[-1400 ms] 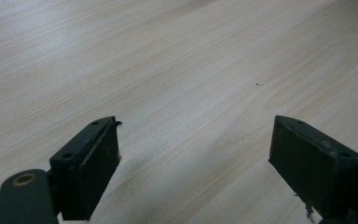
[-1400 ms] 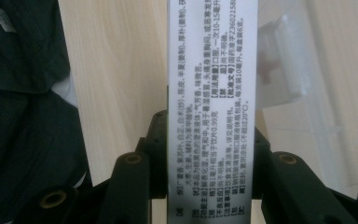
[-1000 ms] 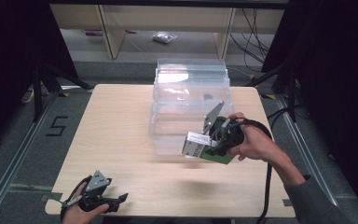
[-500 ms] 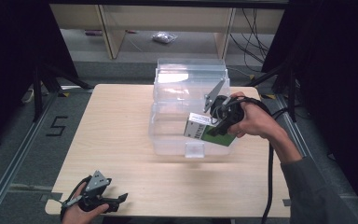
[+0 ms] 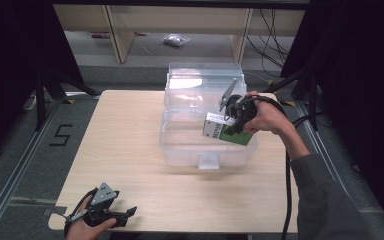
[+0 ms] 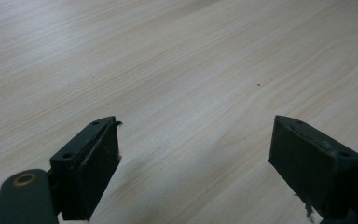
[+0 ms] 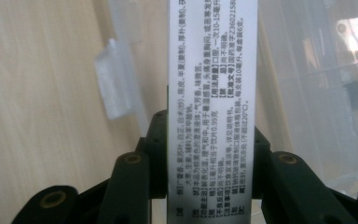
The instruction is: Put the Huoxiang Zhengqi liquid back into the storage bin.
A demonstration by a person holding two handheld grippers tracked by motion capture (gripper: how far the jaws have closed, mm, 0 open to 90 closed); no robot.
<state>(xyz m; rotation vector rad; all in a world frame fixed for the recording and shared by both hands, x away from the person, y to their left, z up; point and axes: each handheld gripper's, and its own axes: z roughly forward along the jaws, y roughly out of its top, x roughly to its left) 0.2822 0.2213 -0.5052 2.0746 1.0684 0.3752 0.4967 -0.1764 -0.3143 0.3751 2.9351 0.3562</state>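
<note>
A green and white medicine box (image 5: 222,131) hangs over the open clear plastic bin (image 5: 180,145) at mid table. My right gripper (image 5: 230,122) is shut on it. The right gripper view looks up the box's white printed side (image 7: 212,93), pinched between both jaws, with the bin's front latch (image 7: 114,81) to the left. At the table's near left corner my left gripper (image 5: 125,215) lies low in the person's hand. It is open over bare wood (image 6: 191,154), nothing between its pads (image 6: 100,163).
The bin's clear lid (image 5: 202,80) stands raised at the back. The wooden table (image 5: 125,130) is bare left of the bin. A shelf unit (image 5: 115,30) and a small bag (image 5: 176,40) sit on the floor beyond. Cables trail at the right.
My right gripper has carried the box up and back, from over the bin's front right edge to above its inside. The left gripper has stayed put.
</note>
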